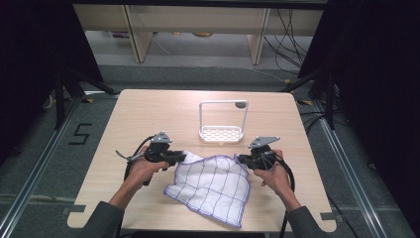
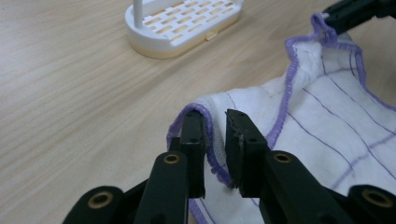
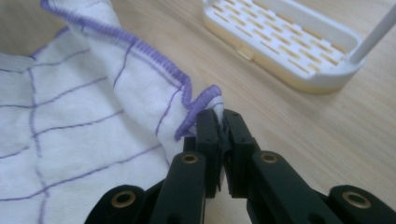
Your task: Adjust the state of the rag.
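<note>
both claws work the same white cloth (image 1: 210, 186) with its purple grid lines and purple stitched hem. left gripper (image 2: 215, 140) sits at the cloth's upper left corner, toward the bench's left edge; in the left gripper view its two black jaws stand a little apart with the hemmed edge running between them, the hem lying against the inner face of the left jaw, so the claw is parted around the edge and not clamped on it. right gripper (image 3: 218, 122) is at the cloth's upper right corner; in the right gripper view its jaws are pressed together on a small fold of the purple hem, gripping it. in the high view the left gripper (image 1: 166, 154) and the right gripper (image 1: 255, 157) face each other across the cloth, each held in a hand (image 1: 143, 170) coming from the bench's near edge. the cloth lies crumpled on the wooden bench (image 1: 148, 114), spread from between the claws down toward the near edge, a little right of centre. behind it, near the bench's middle, stands a white slotted tray (image 1: 221, 134) with a tall white frame handle, apart from the cloth.
</note>
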{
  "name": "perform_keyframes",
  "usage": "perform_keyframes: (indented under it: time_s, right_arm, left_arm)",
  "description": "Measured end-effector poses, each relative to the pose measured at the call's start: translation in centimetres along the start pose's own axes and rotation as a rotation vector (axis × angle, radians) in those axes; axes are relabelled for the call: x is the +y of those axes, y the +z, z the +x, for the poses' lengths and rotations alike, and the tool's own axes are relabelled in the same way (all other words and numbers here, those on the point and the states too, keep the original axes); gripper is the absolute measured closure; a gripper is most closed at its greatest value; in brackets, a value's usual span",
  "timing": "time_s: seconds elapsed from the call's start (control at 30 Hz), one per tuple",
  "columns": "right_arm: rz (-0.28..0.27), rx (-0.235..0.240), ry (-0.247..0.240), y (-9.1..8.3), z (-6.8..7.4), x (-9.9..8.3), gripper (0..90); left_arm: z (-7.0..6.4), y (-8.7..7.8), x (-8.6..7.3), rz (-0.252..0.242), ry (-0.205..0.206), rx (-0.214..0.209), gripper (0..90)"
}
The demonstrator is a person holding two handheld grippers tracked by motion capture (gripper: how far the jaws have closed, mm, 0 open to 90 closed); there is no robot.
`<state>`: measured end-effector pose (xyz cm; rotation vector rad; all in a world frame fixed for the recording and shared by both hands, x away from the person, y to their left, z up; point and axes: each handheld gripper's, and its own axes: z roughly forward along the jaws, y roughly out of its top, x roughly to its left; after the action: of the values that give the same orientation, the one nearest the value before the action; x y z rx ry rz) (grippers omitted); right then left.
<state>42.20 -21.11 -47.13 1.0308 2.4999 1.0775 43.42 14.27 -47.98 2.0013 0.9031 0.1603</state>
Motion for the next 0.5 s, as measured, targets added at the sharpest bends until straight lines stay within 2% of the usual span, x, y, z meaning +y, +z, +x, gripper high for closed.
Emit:
perform_keyframes:
  time_s: [0.03, 0.07, 0.1, 0.13, 0.17, 0.2, 0.23, 0.27, 0.3, 0.33, 0.37, 0.4, 0.43, 0.47, 0.5]
  right_arm:
    - [0.008, -0.011, -0.03, 0.2, -0.3, -0.1, 86.7]
    - [-0.001, -0.029, -0.016, 0.4, -0.4, -0.2, 86.3]
    - [0.01, -0.034, 0.012, 0.4, -0.5, -0.3, 83.6]
    - [0.01, -0.034, 0.012, 0.4, -0.5, -0.3, 83.6]
    - [0.019, -0.045, 0.031, 0.4, -0.4, -0.2, 81.6]
    - [0.021, -0.059, 0.017, 0.4, -0.5, -0.3, 77.1]
    - [0.042, -0.07, 0.034, 0.1, -0.5, -0.2, 64.0]
    - [0.042, -0.07, 0.034, 0.1, -0.5, -0.2, 64.0]
    - [0.034, -0.089, 0.048, -0.1, -0.5, -0.2, 61.8]
    - [0.016, -0.109, 0.044, -0.3, -0.4, -0.3, 59.8]
    - [0.029, -0.123, 0.039, -1.3, -0.1, -0.4, 54.3]
    - [0.03, -0.137, 0.045, -1.8, 0.1, -0.5, 52.0]
    - [0.03, -0.137, 0.045, -1.8, 0.1, -0.5, 52.0]
    - [0.027, -0.143, 0.051, -2.5, 0.5, -0.7, 50.9]
    - [0.016, -0.133, 0.024, -3.6, 1.3, -1.2, 50.3]
  left_arm:
    - [0.2, 0.4, -0.2, 0.011, -0.017, -0.003, 75.2]
    - [0.3, 0.7, -0.3, 0.02, -0.003, 0.003, 73.1]
    - [0.3, 0.7, -0.4, 0.014, 0.009, 0.026, 67.1]
    - [0.3, 0.7, -0.4, 0.014, 0.009, 0.026, 62.7]
    - [0.4, 0.3, -0.4, 0.035, 0.02, 0.035, 62.7]
    - [0.2, 0.1, -0.4, 0.021, 0.005, 0.05, 56.8]
    - [0.3, -0.4, -0.3, 0.032, 0.025, 0.065, 47.8]
    - [0.2, -0.9, -0.3, 0.031, 0.01, 0.072, 47.8]
    - [0.1, -1.4, -0.4, 0.023, 0.004, 0.073, 45.6]
    - [-0.1, -2.0, -0.6, 0.029, 0.018, 0.069, 45.2]
    - [-0.6, -3.0, -1.1, 0.038, 0.035, 0.054, 44.7]
    - [-0.6, -3.0, -1.1, 0.038, 0.035, 0.054, 44.2]
    - [-1.1, -3.6, -1.6, 0.041, 0.03, 0.034, 44.2]
    - [-1.4, -4.2, -2.1, 0.057, 0.044, 0.024, 43.5]
    - [-1.9, -4.6, -2.7, 0.052, 0.036, 0.011, 43.0]
